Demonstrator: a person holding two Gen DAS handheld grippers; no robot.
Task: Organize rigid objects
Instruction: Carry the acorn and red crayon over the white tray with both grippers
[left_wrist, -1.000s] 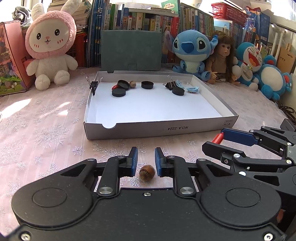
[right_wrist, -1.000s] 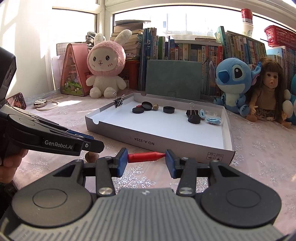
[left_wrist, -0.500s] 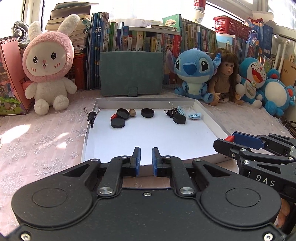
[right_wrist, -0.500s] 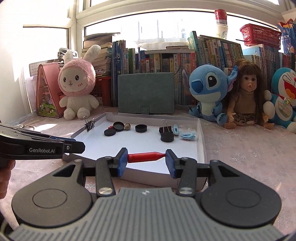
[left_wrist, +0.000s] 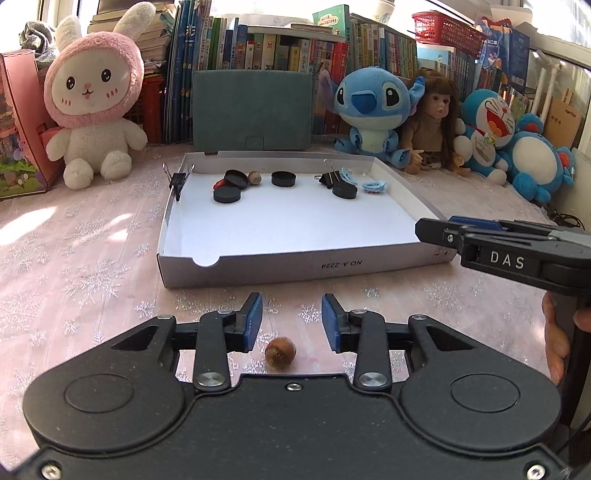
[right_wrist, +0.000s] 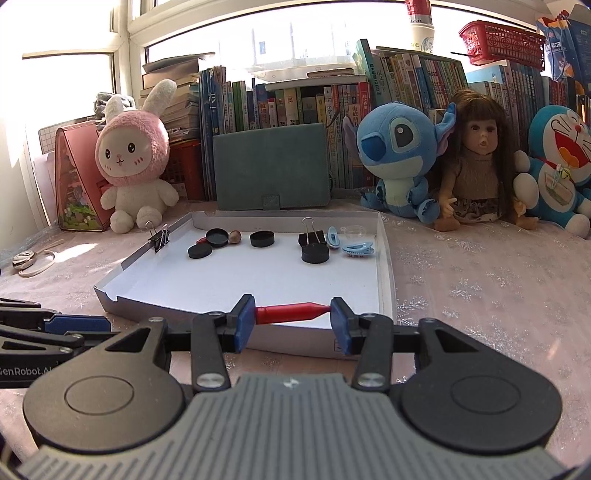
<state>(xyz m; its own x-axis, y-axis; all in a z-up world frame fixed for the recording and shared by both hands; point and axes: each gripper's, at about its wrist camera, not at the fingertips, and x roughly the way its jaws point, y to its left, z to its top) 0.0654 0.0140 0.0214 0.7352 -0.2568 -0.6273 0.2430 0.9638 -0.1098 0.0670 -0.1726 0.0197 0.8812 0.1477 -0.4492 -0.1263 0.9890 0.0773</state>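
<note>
The left gripper (left_wrist: 291, 326) is opening its blue-padded jaws around a round, brown, ridged nut (left_wrist: 280, 351) lying untouched on the snowflake-patterned tablecloth (left_wrist: 92, 266). The right gripper (right_wrist: 292, 324) clamps a smooth red plastic pen-like piece (right_wrist: 291, 313) endwise over the white cardboard tray (left_wrist: 258, 264), printed "NO.A-2224".
</note>
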